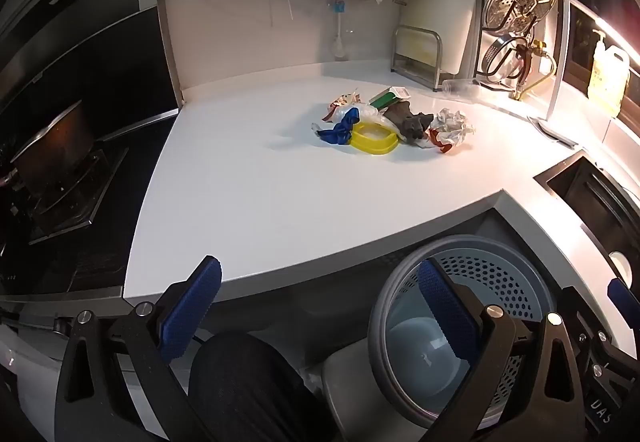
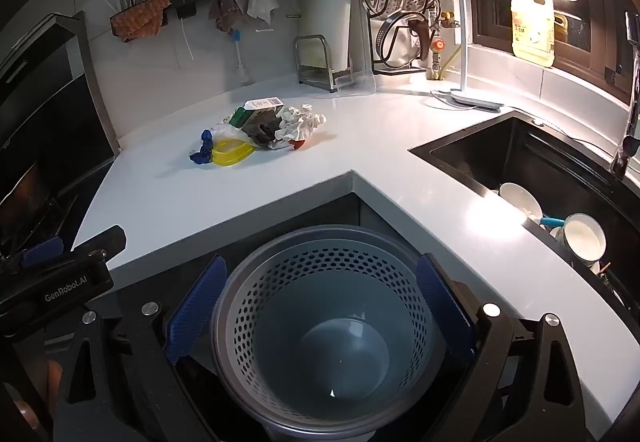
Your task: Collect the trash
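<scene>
A pile of trash (image 1: 384, 122) lies on the white counter (image 1: 260, 194): a yellow ring (image 1: 372, 140), a blue wrapper (image 1: 340, 130), a green-and-white carton (image 1: 390, 96), a dark crumpled piece (image 1: 412, 122) and crumpled paper (image 1: 452, 126). The right wrist view shows the same pile (image 2: 260, 130) from its side. A grey perforated bin (image 2: 280, 266) stands below the counter's inner corner and looks empty. My left gripper (image 1: 320, 308) hangs open before the counter's front edge, far from the pile. My right gripper (image 2: 320, 306) is open above the bin, with nothing between its fingers.
A black sink (image 2: 520, 162) with bowls (image 2: 584, 242) lies to the right. A white desk lamp (image 2: 468, 98) and a dish rack (image 2: 400, 2) stand at the back. A dark hob with a pan (image 1: 60, 162) is left of the counter. A person's dark-clad knee (image 1: 248, 382) is beside the bin (image 1: 500, 274).
</scene>
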Action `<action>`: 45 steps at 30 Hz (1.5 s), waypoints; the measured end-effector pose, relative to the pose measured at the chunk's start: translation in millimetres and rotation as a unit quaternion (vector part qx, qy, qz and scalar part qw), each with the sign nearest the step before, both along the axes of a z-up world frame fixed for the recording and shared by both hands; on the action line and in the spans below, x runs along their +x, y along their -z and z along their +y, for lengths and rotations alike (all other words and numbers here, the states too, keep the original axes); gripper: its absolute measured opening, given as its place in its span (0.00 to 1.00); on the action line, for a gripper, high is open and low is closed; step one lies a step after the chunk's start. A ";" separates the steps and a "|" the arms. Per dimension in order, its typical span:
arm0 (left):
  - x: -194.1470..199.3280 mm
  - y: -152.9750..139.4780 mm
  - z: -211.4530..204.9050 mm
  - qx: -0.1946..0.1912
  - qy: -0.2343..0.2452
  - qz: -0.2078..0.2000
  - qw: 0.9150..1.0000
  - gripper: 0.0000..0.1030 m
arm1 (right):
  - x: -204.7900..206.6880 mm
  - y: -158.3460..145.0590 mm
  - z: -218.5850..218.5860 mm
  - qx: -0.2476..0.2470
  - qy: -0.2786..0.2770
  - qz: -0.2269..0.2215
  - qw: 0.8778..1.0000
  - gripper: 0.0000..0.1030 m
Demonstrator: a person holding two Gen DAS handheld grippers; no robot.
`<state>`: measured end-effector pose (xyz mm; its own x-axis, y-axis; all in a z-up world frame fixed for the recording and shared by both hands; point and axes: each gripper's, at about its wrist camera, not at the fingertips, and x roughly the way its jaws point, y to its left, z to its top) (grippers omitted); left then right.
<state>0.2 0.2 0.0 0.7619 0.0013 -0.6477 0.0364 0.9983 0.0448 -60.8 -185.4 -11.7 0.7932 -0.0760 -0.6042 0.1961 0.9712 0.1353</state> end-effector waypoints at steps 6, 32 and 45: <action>-3.1 -0.2 -1.9 -0.001 0.000 -0.002 1.000 0.94 | 0.4 0.6 0.4 0.002 -0.001 0.001 1.000 0.89; -6.1 -1.7 1.7 0.002 0.001 -0.005 1.000 0.94 | -6.3 -4.4 -1.4 0.004 0.002 -0.006 1.000 0.89; -6.2 -3.9 4.5 0.001 0.001 -0.007 1.000 0.94 | -9.8 -9.7 -1.1 0.006 0.001 -0.011 1.000 0.89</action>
